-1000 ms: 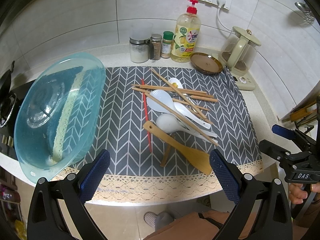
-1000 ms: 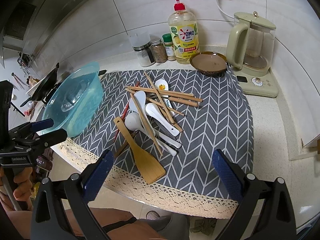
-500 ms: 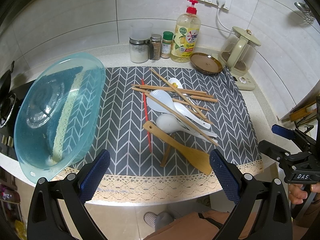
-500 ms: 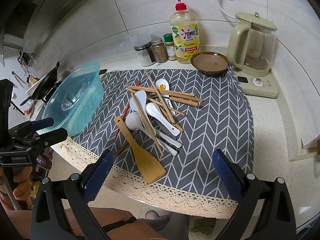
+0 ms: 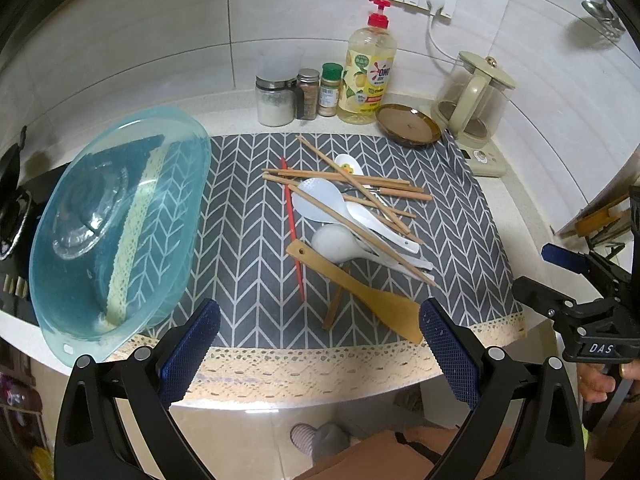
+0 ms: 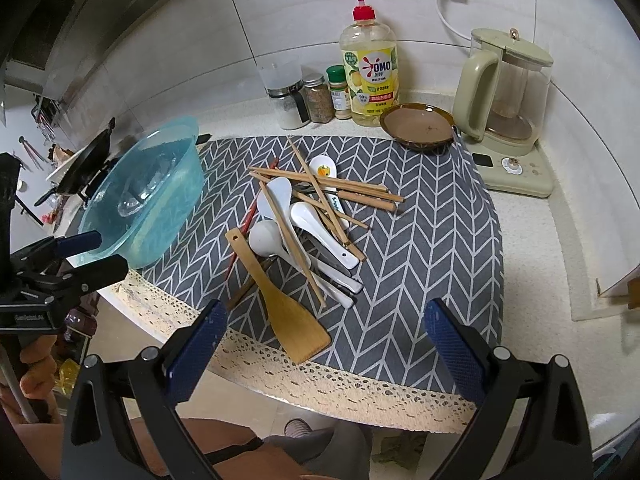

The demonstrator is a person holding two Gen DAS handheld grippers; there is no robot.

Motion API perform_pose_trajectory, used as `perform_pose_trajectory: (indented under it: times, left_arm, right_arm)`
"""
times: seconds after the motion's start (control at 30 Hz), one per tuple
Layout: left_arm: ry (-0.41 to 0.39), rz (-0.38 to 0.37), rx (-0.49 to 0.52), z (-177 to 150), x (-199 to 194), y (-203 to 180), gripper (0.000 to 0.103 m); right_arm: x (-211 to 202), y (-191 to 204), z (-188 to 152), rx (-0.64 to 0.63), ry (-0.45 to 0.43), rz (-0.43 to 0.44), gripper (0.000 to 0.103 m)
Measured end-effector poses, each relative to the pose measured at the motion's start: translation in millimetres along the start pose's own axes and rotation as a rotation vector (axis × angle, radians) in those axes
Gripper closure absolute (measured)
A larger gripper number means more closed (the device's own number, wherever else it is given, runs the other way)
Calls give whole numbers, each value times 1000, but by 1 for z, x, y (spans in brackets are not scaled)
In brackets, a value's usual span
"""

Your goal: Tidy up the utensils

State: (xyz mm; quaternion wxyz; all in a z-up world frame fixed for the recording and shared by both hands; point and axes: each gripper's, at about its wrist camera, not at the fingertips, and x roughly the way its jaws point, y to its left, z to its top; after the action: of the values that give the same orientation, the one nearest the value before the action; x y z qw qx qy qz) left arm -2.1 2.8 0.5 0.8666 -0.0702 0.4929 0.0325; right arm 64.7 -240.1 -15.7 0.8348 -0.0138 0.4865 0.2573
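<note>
Both the left tool and right tool are held spread apart, empty, before the utensils piled on the desk.

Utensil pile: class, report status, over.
Left hand-held gripper open, right hand-held gripper open, both short of the counter. Utensil pile tangled on mat, untouched. Wooden spatula nearest, lying over chopsticks.

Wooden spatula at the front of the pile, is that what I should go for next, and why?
Probably yes: bring the right gripper down toward the wooden spatula. Its blade lies nearest the mat's front edge, clear of the crossed chopsticks and white spoons, and both grippers are open and holding nothing. The left gripper can wait.
</note>
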Motion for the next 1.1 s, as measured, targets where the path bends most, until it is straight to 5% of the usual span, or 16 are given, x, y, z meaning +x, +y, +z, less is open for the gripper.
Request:
perform_pose_trajectory:
  times: [0.67,0.87,1.1]
  left_arm:
    - [10,-64,61,-17,10,10,4]
    - [24,-60,47,-10,37,1,4]
    - [23,-10,-42,21,82,-6,4]
  right_arm:
    - [1,10,-10,83,6,-47,7]
    - [-6,-11,-21,228,-149,-68,7]
    - [-19,-21,-12,178,-284,2,7]
